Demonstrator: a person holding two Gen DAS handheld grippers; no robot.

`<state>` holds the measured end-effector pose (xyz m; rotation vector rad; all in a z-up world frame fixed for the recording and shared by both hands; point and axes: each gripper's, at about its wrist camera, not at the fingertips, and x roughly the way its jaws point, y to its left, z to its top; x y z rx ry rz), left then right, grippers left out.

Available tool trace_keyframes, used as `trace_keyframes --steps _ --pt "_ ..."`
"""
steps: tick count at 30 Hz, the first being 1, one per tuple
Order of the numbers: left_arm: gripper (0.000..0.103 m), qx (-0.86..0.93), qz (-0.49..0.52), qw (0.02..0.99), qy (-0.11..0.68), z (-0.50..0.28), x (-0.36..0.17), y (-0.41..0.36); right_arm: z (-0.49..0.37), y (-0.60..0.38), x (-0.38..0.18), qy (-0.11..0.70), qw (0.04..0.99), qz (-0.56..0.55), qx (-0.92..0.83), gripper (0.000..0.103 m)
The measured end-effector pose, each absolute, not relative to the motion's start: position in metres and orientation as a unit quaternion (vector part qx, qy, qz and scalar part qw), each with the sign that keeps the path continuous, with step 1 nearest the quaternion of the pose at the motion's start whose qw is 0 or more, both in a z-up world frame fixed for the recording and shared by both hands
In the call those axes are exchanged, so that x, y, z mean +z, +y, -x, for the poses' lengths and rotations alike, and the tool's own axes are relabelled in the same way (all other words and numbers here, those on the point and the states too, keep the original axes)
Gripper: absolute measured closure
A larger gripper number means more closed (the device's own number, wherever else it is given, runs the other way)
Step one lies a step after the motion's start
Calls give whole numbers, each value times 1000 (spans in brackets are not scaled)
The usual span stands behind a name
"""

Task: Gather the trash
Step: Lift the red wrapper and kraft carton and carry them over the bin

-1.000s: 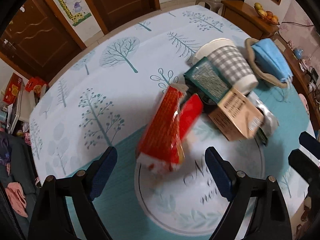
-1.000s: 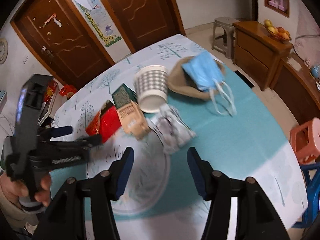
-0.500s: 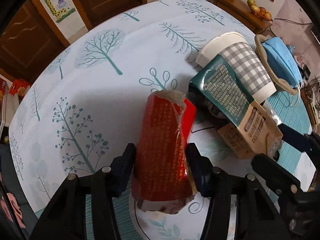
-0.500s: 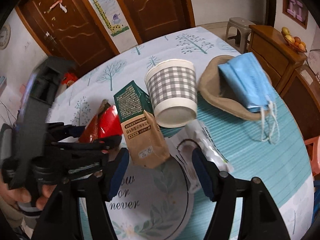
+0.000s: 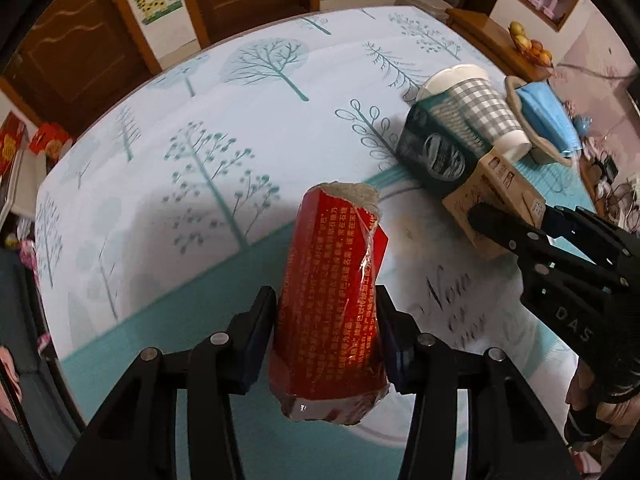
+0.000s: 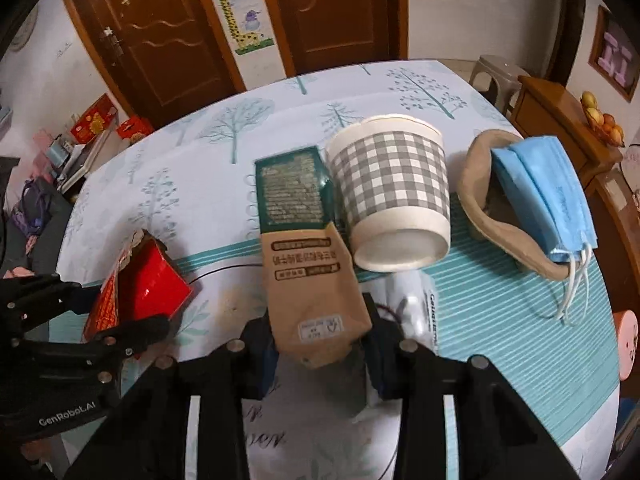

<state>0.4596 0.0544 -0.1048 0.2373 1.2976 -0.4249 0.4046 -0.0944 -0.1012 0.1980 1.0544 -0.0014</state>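
The crinkly red foil snack wrapper [image 5: 332, 300] sits pinched between the left gripper [image 5: 326, 334] pads, above the tree-print tablecloth [image 5: 200, 152]. The right gripper [image 6: 320, 346] is clamped on the green-and-brown paper carton [image 6: 308, 264], which lies beside the checked paper cup [image 6: 394, 196]. Lift both straight up, gently, so that the carton does not nudge the cup.

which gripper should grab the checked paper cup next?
Right, once free: its hand-held gripper faces the checked paper cup beside the brown-green carton it grips. Left hand-held gripper holds the red wrapper, farther off.
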Motion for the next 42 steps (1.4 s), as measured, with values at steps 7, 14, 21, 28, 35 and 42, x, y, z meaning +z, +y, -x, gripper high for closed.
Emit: trace_keyframes --steps 7,14,21,28,35,42 --pt "57 -188 -83 780 591 -413 -73 58 -348 -98 -60 462 878 -123 22 73" --pt "57 -186 -69 785 587 -354 -50 47 -278 -113 -34 439 885 -151 34 73" --pt "65 -177 -57 790 584 -277 -35 24 -205 -137 -21 430 887 -158 52 73" --pt "67 -152 -23 801 579 -186 -25 -3 -131 -167 -12 431 887 -141 93 73" --pt "71 -142 10 805 576 -111 -27 -36 -66 -199 -13 438 884 -114 120 73" --pt "72 -144 9 791 594 -60 -38 -58 -20 -225 -31 460 870 -136 116 73"
